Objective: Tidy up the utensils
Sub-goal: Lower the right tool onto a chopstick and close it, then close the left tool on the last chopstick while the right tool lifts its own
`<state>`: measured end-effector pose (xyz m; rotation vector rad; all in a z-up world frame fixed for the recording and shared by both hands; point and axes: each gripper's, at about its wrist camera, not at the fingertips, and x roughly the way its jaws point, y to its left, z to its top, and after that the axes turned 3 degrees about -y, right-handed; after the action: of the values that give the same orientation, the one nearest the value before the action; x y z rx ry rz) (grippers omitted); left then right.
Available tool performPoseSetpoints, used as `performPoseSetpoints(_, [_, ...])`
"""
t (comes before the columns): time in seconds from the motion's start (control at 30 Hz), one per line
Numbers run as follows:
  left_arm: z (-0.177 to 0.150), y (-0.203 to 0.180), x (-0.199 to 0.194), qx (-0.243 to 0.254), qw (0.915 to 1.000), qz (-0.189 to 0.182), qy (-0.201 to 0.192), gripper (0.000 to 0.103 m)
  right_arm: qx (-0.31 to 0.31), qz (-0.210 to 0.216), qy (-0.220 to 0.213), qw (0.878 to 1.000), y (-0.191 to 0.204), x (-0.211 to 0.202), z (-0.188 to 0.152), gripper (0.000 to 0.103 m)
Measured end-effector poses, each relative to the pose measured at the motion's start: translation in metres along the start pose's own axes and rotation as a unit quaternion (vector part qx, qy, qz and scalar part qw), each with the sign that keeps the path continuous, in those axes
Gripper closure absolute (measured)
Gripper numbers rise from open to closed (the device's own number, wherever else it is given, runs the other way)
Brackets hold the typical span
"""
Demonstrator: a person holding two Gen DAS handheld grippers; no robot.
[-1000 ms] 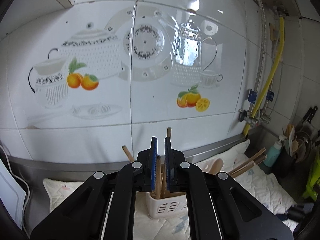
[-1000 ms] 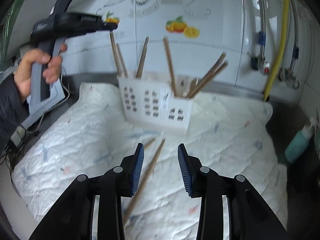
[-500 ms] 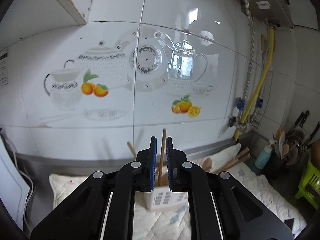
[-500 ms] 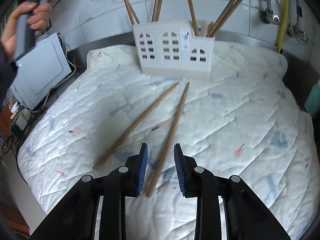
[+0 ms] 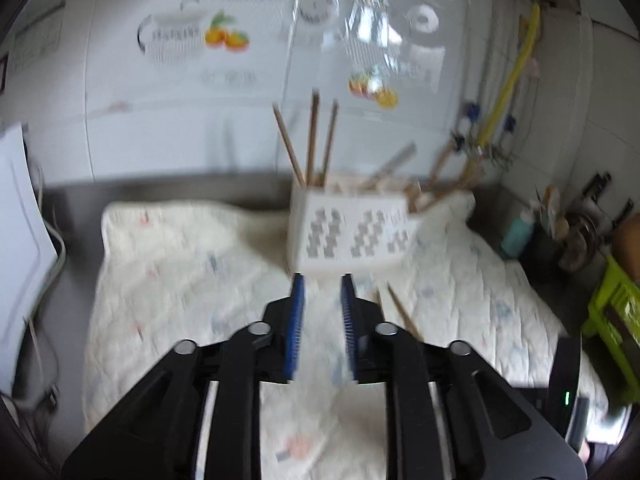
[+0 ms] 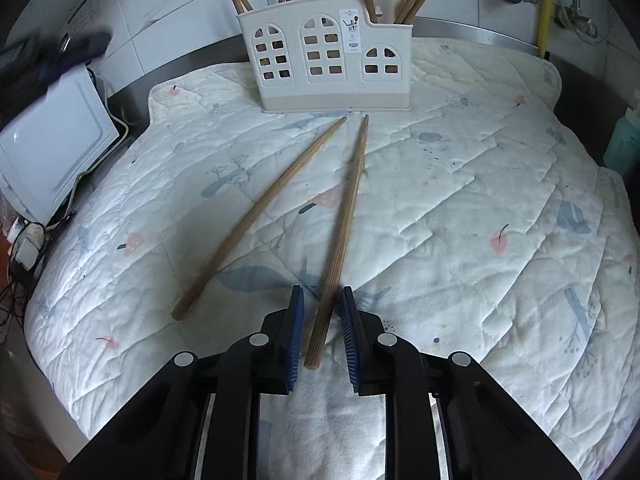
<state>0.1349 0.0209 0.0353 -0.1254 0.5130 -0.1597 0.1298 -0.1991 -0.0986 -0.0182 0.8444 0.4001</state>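
A white utensil holder [image 6: 334,52] with arched cut-outs stands at the back of a quilted mat [image 6: 460,208] and holds several wooden chopsticks. It also shows, blurred, in the left wrist view [image 5: 348,232]. Two wooden chopsticks lie on the mat before it: a left one [image 6: 260,216] and a right one [image 6: 344,232]. My right gripper [image 6: 322,300] is open, low over the mat, its jaws on either side of the right chopstick's near end. My left gripper [image 5: 322,288] is open and empty, above the mat in front of the holder.
A white appliance [image 6: 48,148] with cables sits left of the mat. A teal bottle [image 5: 518,232] and a pot of kitchen tools [image 5: 560,232] stand at the right. A yellow hose [image 5: 508,80] and taps run down the tiled wall. A green stool [image 5: 616,312] is at far right.
My left gripper let go of the chopstick into the holder, opened and drew back. My right gripper moved down and forward, so its jaws now straddle the right chopstick's near end.
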Motion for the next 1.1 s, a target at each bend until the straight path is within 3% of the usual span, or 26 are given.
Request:
performPoseSetpoints(0.2, [-0.053, -0.006, 0.004, -0.015, 0.9987, -0.016, 0.045, 0.077, 0.003, -0.014, -0.007, 1.000, -0.001, 0.000, -0.002, 0.095])
performPoseSetpoints(0.47, [-0.104, -0.032, 0.021, -0.030, 0.9932, -0.052, 0.100, 0.077, 0.014, -0.007, -0.022, 1.000, -0.011, -0.014, -0.004, 0.097])
performPoseSetpoints(0.73, [-0.114, -0.057, 0.044, -0.036, 0.9901, -0.060, 0.122, 0.077, 0.014, -0.007, -0.069, 0.997, -0.023, -0.049, 0.000, 0.097])
performPoseSetpoints(1.1, [-0.127, -0.071, 0.070, -0.038, 0.9889, -0.033, 0.140, 0.078, 0.008, 0.000, -0.125, 0.992, -0.032, -0.089, 0.015, 0.097])
